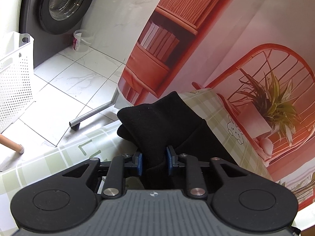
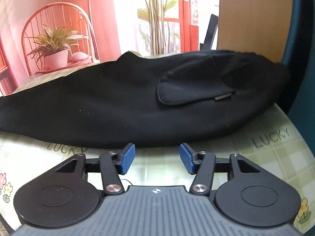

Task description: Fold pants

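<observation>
- In the left wrist view, at the far left edge of the frame, we see a white perforated laundry basket (image 1: 14, 78) on the pale tiled floor (image 1: 78, 74).
- Above it, in the upper left, the round glass door of a dark washing machine (image 1: 65, 2) shows, with a small clear measuring jug (image 1: 81, 39) on the floor just beside its base.
- Left of centre, a grey metal leg (image 1: 92, 114) with a black foot rests on the tiles.
- At the centre and lower centre of that frame, our left gripper (image 1: 154, 160) has its blue pads (image 1: 139, 163) pressed on a bunched fold of the black pants (image 1: 157, 122); we read it as clamped on the cloth, which rises in a thick folded hump just beyond the pads.
- The pants lie on a table with a green checked cloth (image 1: 49, 161), which shows lower left and again in a strip right of centre.
- The right half of the frame is a printed red backdrop (image 1: 246, 29) with shelves, a chair and a potted plant.
- In the right wrist view, the same backdrop fills the upper left and upper centre.
- Across the middle of this frame, from the left edge to the right, the black pants (image 2: 118, 102) lie as a long flat band on the checked cloth (image 2: 265, 147), a pocket flap (image 2: 189, 90) right of centre.
- At lower centre, our right gripper (image 2: 157, 158) stands apart, nothing between its blue pads (image 2: 128, 157); the tips sit just beside the near edge of the pants, and we cannot tell whether they touch it.
</observation>
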Tool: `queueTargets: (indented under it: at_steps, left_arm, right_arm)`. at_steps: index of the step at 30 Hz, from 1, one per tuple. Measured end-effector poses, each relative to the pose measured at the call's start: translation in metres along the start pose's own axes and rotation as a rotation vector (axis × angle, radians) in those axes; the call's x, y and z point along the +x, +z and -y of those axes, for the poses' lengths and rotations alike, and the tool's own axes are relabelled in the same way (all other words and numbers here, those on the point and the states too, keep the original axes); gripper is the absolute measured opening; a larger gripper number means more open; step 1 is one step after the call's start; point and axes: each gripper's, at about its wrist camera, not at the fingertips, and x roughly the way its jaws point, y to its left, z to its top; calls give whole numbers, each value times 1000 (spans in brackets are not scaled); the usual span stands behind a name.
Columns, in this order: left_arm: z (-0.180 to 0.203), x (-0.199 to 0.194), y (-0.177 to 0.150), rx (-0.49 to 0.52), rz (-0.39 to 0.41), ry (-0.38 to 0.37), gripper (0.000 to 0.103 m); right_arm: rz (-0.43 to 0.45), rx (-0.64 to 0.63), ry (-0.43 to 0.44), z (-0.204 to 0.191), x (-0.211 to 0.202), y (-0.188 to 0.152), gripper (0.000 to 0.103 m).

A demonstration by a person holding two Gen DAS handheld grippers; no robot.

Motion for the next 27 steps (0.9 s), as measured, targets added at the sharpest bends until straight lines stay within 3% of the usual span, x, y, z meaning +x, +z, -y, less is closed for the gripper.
queueTargets:
  at_steps: [4, 7, 9, 10, 11, 16, 22, 25, 27]
  left_arm:
    - [0, 0, 0, -2, -6, 2, 25]
    - [1, 0, -1, -5, -3, 6, 25]
    - [2, -1, -1, -6, 0, 15, 25]
    - [3, -2, -2, -6, 1, 22, 25]
    - [4, -3, -3, -2, 2, 31, 25]
    - [11, -5, -4, -5, 6, 78, 25]
    - [14, -6, -6, 12, 16, 102, 26]
    - [18, -7, -7, 28, 6, 133, 36]
    - [20, -12, -7, 18, -14, 177, 56]
  right_arm:
    - [27, 184, 24, 26, 6, 6, 60]
    - [68, 408, 45, 53, 12, 12, 65]
    - [85, 511, 43, 64, 15, 13, 54]
    - [97, 529, 23, 66, 16, 15, 25]
    - [104, 520, -1, 65, 15, 17, 15]
    - [225, 352, 13, 46, 0, 36, 14]
    - [174, 433, 14, 58, 20, 37, 17]
    - [156, 453, 7, 63, 26, 31, 27]
    - [142, 468, -5, 71, 25, 27, 34]
